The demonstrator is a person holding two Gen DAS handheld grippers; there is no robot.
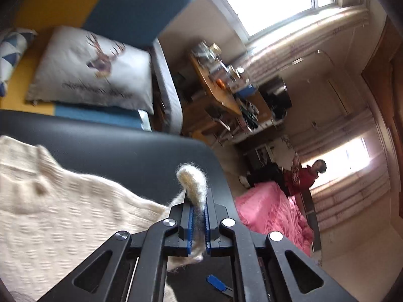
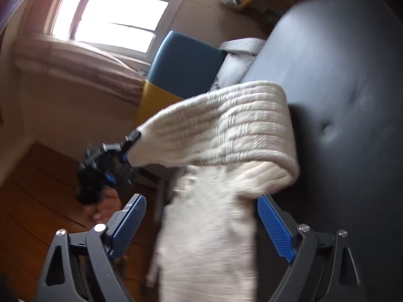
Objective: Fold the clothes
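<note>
The dark table [image 2: 340, 80] lay bare on its far and right side, open room for a gripper to pass. The cream knit sweater [image 2: 221, 130] took the near part — one band stretched taut out over the table edge to the left gripper [image 2: 131, 146], the rest hanging down between the spread pads [image 2: 274, 224] of the right gripper [image 2: 201, 226], filling most of that gap. Left of the hanging cloth, wood floor [image 2: 37, 188] stood open below. Beyond the table's edge a blue and yellow sofa [image 1: 136, 12] with a deer-print cushion [image 1: 95, 70] closed that side; a cluttered wooden desk [image 1: 221, 85] stood well apart.
</note>
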